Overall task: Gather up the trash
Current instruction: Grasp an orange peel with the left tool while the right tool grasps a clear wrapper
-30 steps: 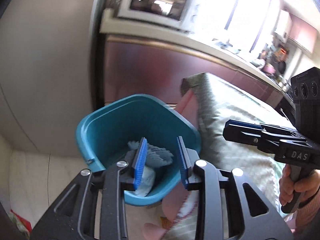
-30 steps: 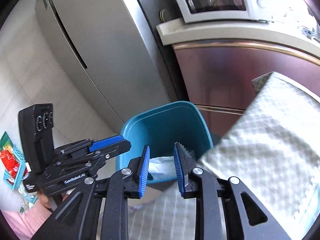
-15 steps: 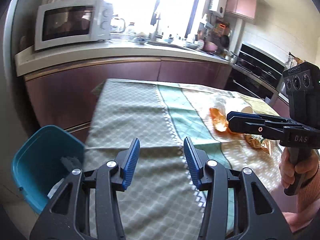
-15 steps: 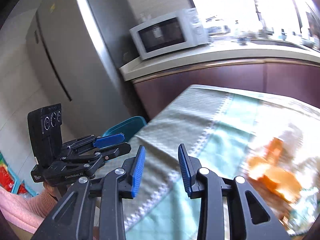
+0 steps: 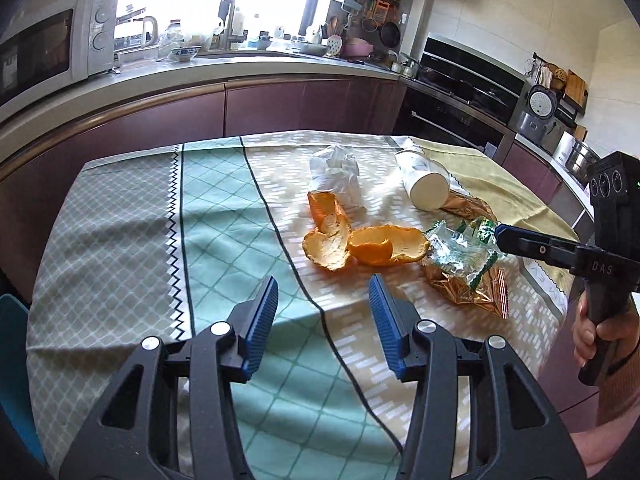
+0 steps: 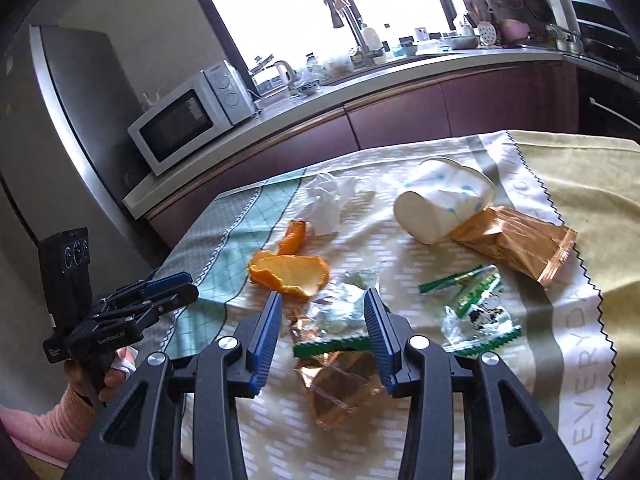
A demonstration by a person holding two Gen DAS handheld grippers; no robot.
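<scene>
Trash lies on the tablecloth point(image 5: 224, 216): orange peels point(image 5: 360, 240) point(image 6: 290, 270), a crumpled white tissue point(image 5: 336, 174) point(image 6: 326, 200), a tipped paper cup point(image 5: 424, 184) point(image 6: 440, 204), clear green-edged wrappers point(image 5: 460, 252) point(image 6: 476, 308) and amber wrappers point(image 6: 516, 240) point(image 6: 340, 384). My left gripper point(image 5: 324, 320) is open and empty above the cloth, short of the peels. My right gripper point(image 6: 322, 332) is open and empty over a wrapper at the table's near edge. A sliver of the teal bin point(image 5: 12, 372) shows at far left.
A kitchen counter point(image 5: 200, 68) with a microwave point(image 6: 192, 116), kettle and sink runs behind the table. A fridge point(image 6: 68, 120) stands at the left. An oven and rice cooker point(image 5: 540, 112) are at the right.
Both grippers have swung away from the teal bin and up over the table. The trash on the cloth has come into view. Both stay open and empty.
</scene>
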